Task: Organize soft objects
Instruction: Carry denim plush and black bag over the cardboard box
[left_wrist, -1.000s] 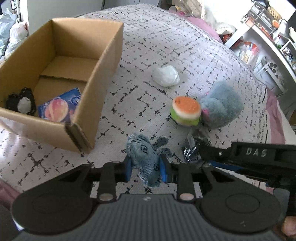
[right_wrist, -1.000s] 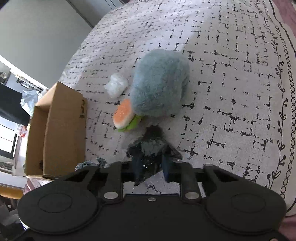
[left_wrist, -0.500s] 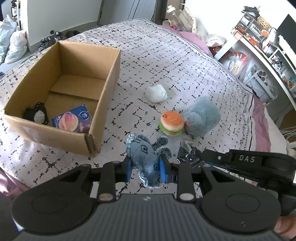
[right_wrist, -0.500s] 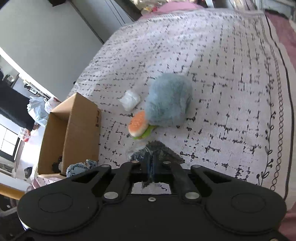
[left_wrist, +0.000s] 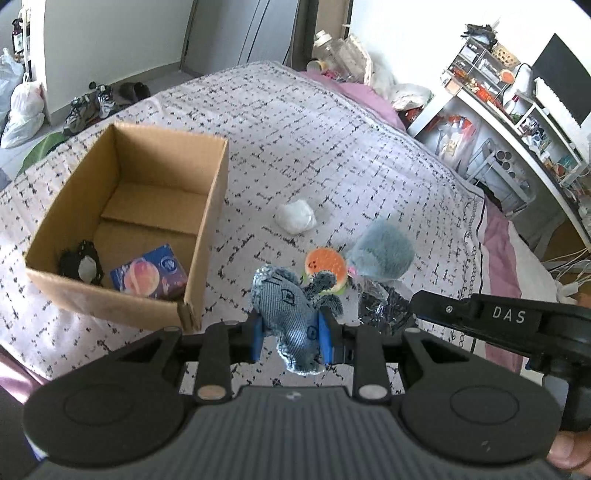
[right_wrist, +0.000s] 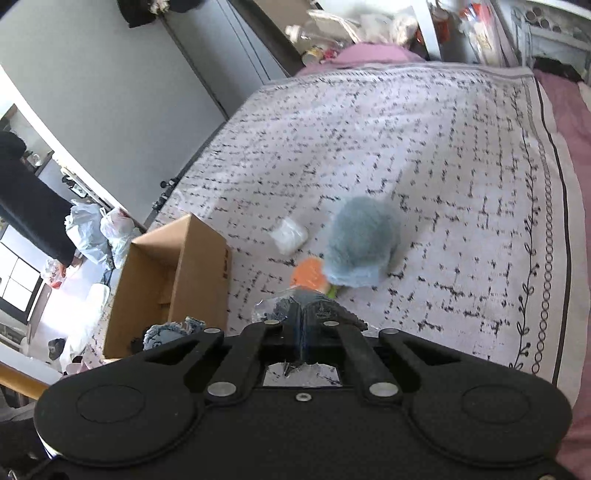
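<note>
My left gripper (left_wrist: 290, 334) is shut on a blue denim soft toy (left_wrist: 291, 314) and holds it above the bed, right of the cardboard box (left_wrist: 207, 229). My right gripper (right_wrist: 301, 325) is shut on a crinkly clear bag with dark contents (right_wrist: 280, 308), which also shows in the left wrist view (left_wrist: 384, 304). On the bedspread lie a fluffy blue-grey plush (left_wrist: 380, 253), a burger plush (left_wrist: 325, 266) and a white soft lump (left_wrist: 295, 218). The box holds a blue packet (left_wrist: 147, 273) and a small black-and-white toy (left_wrist: 83, 264).
The patterned bedspread (left_wrist: 332, 147) covers the bed. A white shelf with clutter (left_wrist: 517, 122) stands to the right. Shoes (left_wrist: 103, 99) and plastic bags (left_wrist: 22, 107) are on the floor beyond the bed.
Both grippers have lifted up and back from the bed with their items. The right gripper's jaws closed fully on the bag. The scene looks smaller and farther away.
</note>
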